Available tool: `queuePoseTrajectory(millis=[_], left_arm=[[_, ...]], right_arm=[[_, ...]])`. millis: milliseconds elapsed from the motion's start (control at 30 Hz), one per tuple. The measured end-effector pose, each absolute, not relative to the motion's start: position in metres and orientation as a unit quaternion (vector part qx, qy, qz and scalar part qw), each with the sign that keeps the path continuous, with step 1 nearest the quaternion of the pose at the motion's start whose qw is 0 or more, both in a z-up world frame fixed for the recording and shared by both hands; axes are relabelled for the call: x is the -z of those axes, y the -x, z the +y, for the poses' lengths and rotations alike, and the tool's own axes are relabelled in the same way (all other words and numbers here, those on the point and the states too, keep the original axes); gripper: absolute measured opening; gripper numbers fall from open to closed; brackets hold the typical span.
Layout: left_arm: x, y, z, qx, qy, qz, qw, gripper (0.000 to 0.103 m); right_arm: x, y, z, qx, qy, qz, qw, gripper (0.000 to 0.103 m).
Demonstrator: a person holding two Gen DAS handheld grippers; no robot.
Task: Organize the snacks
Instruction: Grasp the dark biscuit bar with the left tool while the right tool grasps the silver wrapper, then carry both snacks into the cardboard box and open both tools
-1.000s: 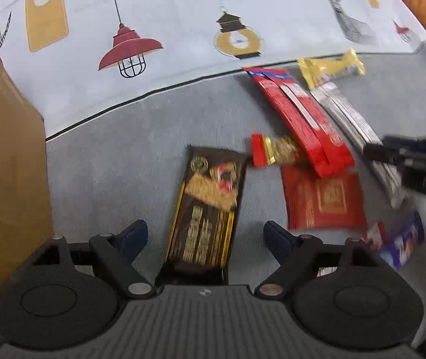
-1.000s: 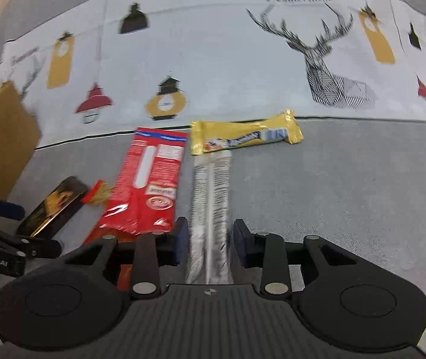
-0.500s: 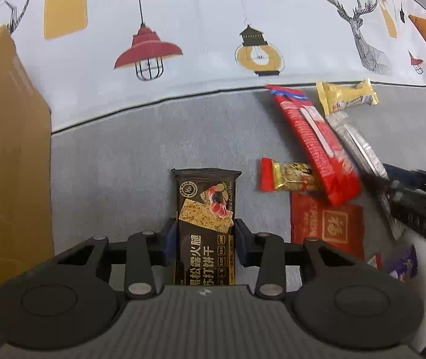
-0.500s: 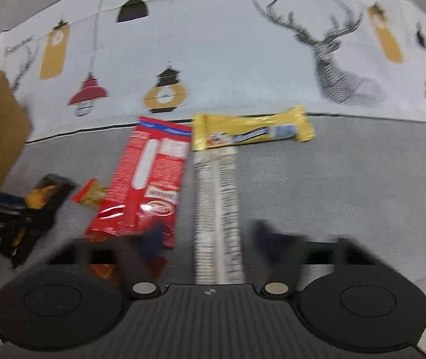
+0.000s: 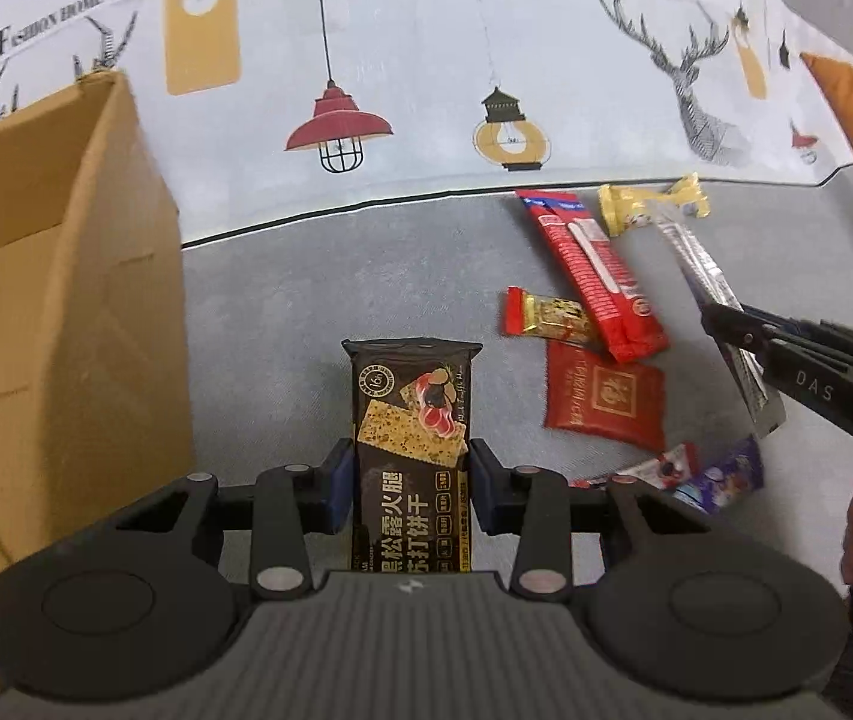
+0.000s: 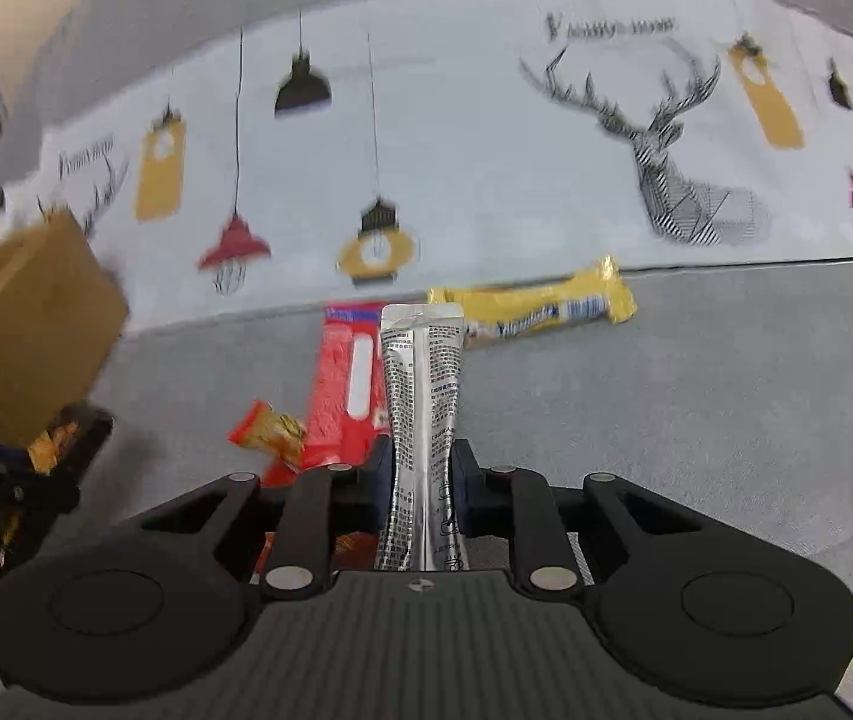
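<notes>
Left wrist view: the left gripper (image 5: pixel 410 483) has both blue pads pressed against the sides of a dark brown rectangular cracker packet (image 5: pixel 411 450), which stands lengthwise between them and points away from the camera. Landmark for the rest is that packet. To its left rises an open brown cardboard box (image 5: pixel 54 312). To its right on the grey fabric surface (image 5: pixel 306 300) lie a small red-and-gold wrapped candy (image 5: pixel 546 317), a long red foil packet (image 5: pixel 591 276) and a flat square red pouch (image 5: pixel 606 399); further right and nearer are small purple and red-white wrappers (image 5: pixel 720 474). Beyond the long red foil packet lies a yellow wrapped bar (image 5: pixel 651 204).

Right wrist view: the right gripper (image 6: pixel 422 495) is pinching a long silver foil stick sachet (image 6: pixel 423 396), squeezed narrow at the pads, its far end tilted up above the surface. The right gripper is far right of the cracker packet.
</notes>
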State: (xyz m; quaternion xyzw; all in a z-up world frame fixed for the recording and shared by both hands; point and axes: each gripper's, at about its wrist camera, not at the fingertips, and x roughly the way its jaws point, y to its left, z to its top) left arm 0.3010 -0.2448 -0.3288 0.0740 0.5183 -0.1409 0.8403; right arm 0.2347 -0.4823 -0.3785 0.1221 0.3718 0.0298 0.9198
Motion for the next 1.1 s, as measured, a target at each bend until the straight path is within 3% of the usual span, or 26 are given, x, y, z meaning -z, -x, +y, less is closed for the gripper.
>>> queuePoseTrajectory(millis=[167,567,867,1100], left_arm=[[0.315,-0.276,-0.226,0.150,-0.043,0.510,0.846,0.043],[0.266,-0.224,-0.169,0.144,-0.025,0.469,0.871,0.043],[0.158,-0.181,-0.100,0.085,-0.055,0.322,0.941,0.043],[0.106,-0.147,-0.038,0.069,-0.001,0.262,0.963,0.043]], right_arm=[[0.373,-0.213,-0.492,0.008,-0.166,0.378,0.911,0.021],[0.316,-0.157,-0.418,-0.018,-0.146,0.360,0.922,0.021],[0.195,-0.145,-0.302,-0.092,-0.122,0.279,0.948,0.021],[0.116,-0.132,-0.236,-0.159,-0.102,0.211,0.959,0.021]])
